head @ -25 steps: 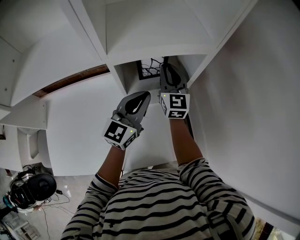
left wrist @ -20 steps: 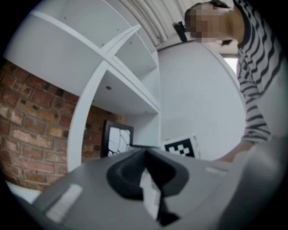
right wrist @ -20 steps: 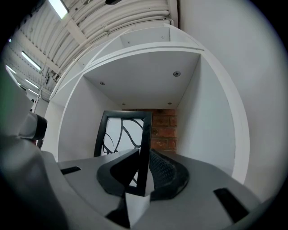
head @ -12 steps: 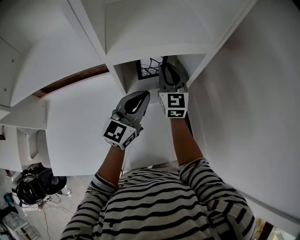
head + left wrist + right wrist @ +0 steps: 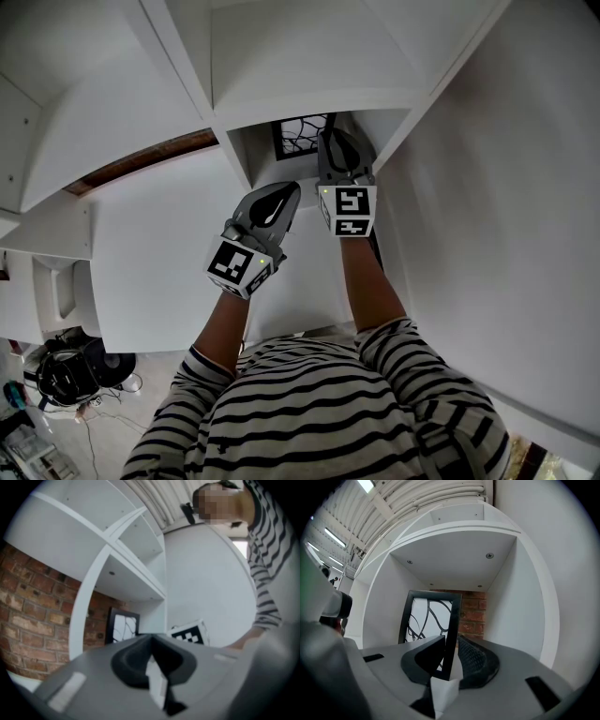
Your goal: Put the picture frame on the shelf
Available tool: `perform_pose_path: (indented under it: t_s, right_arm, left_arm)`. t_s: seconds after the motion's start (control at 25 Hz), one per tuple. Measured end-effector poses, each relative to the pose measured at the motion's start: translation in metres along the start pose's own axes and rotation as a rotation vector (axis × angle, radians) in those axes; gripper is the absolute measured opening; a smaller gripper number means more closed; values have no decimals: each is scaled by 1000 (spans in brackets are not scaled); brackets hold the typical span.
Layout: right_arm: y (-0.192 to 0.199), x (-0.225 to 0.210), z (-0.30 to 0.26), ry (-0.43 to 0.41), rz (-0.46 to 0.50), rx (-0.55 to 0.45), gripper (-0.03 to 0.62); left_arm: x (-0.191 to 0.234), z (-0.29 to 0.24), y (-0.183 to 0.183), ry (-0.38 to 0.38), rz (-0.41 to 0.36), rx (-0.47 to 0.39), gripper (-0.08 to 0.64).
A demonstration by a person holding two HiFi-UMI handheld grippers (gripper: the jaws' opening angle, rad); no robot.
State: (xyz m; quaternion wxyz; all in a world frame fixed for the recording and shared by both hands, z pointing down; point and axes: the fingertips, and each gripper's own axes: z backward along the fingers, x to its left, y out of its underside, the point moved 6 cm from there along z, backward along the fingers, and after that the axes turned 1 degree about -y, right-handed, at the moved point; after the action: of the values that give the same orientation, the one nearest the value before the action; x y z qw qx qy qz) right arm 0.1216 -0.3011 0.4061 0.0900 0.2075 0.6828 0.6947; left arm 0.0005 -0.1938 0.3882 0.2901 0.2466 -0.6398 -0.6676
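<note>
The right gripper [image 5: 451,645] clamps the picture frame [image 5: 427,613] by its edge inside the shelf [image 5: 454,564]. The left gripper [image 5: 151,644] is closed on nothing.

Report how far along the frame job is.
Done: the picture frame stands upright inside the shelf compartment. In hand: the right tool grips the frame's right edge; the left tool is shut and empty, in front of the compartment. Left: confirm the frame's base rests on the shelf floor, which the tool hides, then let go and pull back.
</note>
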Motion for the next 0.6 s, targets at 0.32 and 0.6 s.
perform_pose_path:
  t_s: [0.32,0.6]
  right_arm:
    - [-4,-1,2,-3,-11,3,62]
    - [-6,0,4,-8,-18,0,62]
  left_arm:
    - [0,0,-2,4,3,-8,9]
    - [-1,-1,-2,7,-2,-3,8]
